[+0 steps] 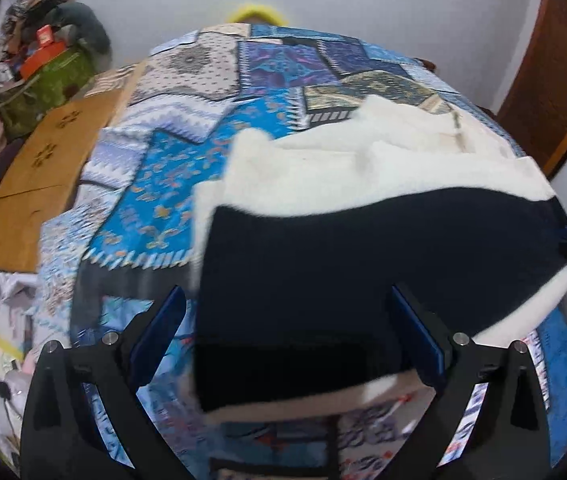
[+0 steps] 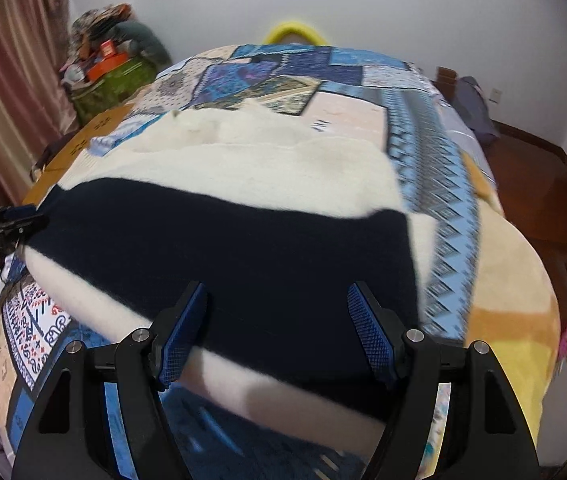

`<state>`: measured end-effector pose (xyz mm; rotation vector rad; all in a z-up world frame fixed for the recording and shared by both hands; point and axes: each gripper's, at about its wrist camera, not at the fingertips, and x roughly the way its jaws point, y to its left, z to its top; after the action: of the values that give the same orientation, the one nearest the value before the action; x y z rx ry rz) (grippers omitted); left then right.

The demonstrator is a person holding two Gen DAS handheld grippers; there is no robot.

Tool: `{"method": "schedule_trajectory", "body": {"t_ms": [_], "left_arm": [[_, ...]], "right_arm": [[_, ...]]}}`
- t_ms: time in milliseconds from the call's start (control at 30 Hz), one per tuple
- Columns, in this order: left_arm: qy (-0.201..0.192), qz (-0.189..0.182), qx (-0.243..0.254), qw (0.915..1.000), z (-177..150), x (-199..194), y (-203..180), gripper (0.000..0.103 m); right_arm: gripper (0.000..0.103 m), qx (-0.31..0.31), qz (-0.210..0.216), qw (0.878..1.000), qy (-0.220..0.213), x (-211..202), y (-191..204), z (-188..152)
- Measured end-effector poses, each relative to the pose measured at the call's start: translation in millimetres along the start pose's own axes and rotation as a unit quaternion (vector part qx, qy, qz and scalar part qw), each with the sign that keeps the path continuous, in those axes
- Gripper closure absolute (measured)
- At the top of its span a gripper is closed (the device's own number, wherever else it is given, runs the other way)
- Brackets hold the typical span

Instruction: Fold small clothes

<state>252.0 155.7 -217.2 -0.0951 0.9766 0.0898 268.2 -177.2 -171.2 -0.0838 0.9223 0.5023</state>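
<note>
A small garment, dark navy [image 1: 363,264] near me and cream [image 1: 363,168] beyond, lies spread on the patchwork bedspread [image 1: 155,184]. My left gripper [image 1: 287,336] is open, its jaws wide apart over the garment's near left corner. In the right wrist view the same garment shows its navy band [image 2: 243,252] and cream part [image 2: 251,172]. My right gripper [image 2: 279,328] is open, its jaws astride the near navy edge. The left gripper also shows at the left edge of the right wrist view [image 2: 11,220].
A cardboard box [image 1: 39,176] lies left of the bed. A green bag piled with things [image 1: 43,84] stands in the far left corner. A yellow object [image 2: 295,32] sits behind the bed. Wooden furniture [image 2: 523,168] and a beige blanket [image 2: 515,288] are on the right.
</note>
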Motion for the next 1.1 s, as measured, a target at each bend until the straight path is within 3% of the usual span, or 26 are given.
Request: {"method": "schedule_trajectory", "body": {"t_ms": [200,500,733,933,1100], "left_arm": [[0.012,-0.002,-0.054,0.9985,-17.3,-1.1,25.8,0.002],[-0.004,0.017,-0.074,0.9971,-22.1,-29.5,23.7,0.003],[-0.022,-0.052,-0.126,0.9905,-27.7,-59.6,21.4,0.003],[0.024,-0.096,-0.167,0.9810,-49.0,-47.0,16.2,0.003],[0.062,-0.162,-0.222,0.9593,-61.2,-27.9,18.8,0.003]], "right_arm": [[0.034,0.011,-0.020,0.999,-0.022,-18.3,-11.0,-13.7],[0.034,0.005,-0.024,1.000,-0.015,-19.0,1.9,-3.2],[0.032,-0.034,0.019,0.998,-0.042,-23.8,42.2,19.9],[0.032,-0.080,0.034,0.996,-0.024,6.1,73.9,17.2],[0.032,-0.066,0.051,0.997,-0.003,26.0,74.4,12.2]]}}
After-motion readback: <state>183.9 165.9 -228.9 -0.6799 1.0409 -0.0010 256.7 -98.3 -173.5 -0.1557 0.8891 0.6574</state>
